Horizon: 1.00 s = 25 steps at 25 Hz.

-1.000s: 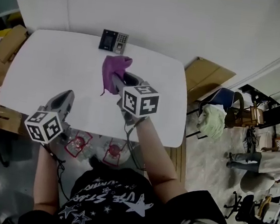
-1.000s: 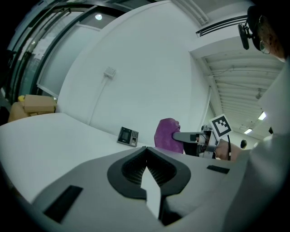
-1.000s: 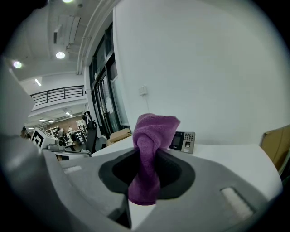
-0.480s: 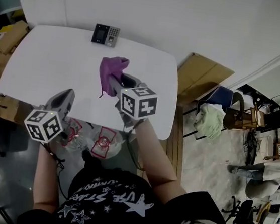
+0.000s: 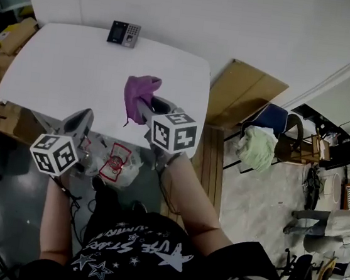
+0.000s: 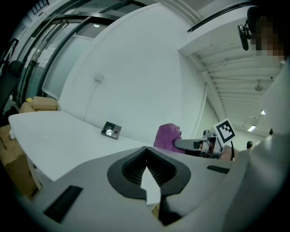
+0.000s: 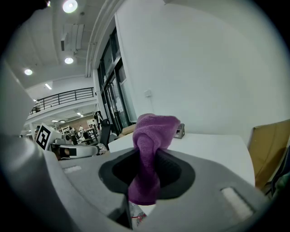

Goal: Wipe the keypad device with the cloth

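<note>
The right gripper [image 7: 145, 158] had its fingers clamped on the purple cloth [image 5: 139, 92], held above the near right part of the tabletop [image 5: 63, 72]. The keypad device [image 5: 124, 33] lay at the far edge, well apart from the cloth. The left gripper [image 6: 146, 152], fingers pressed together and empty, hung at the near edge.

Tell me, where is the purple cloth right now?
In the head view the purple cloth is pinched in the right gripper, over the near right part of the white table, far from the keypad device by the wall.
</note>
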Each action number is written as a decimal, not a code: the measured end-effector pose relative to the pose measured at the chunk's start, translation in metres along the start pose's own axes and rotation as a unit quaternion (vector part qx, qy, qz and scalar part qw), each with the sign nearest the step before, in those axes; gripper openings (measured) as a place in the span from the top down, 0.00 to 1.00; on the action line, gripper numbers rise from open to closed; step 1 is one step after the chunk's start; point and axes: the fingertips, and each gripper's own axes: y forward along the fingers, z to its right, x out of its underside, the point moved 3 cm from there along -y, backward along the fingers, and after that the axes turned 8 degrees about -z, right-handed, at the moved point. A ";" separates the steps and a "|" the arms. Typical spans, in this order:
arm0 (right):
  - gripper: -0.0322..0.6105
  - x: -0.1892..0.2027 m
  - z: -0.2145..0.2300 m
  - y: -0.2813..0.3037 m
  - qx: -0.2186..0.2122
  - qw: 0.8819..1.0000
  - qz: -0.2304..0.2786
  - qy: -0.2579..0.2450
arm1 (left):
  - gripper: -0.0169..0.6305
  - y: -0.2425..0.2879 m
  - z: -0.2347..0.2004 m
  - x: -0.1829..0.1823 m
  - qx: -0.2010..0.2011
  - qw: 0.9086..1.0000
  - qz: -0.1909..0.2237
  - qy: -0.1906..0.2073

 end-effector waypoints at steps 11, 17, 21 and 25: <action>0.80 0.035 0.018 -0.071 0.002 1.000 0.007 0.011 | 0.96 -0.017 0.072 0.030 -0.009 1.000 0.010 0.007; 0.80 0.048 0.005 -0.091 -0.014 1.000 0.008 0.008 | 0.96 -0.042 0.092 0.046 -0.026 1.000 0.016 0.005; 0.80 0.055 -0.004 -0.097 -0.029 1.000 0.001 0.006 | 0.96 -0.059 0.102 0.053 -0.040 0.999 0.022 0.002; 0.80 0.056 -0.012 -0.100 -0.040 0.999 -0.001 -0.001 | 0.96 -0.071 0.108 0.056 -0.051 0.998 0.028 0.002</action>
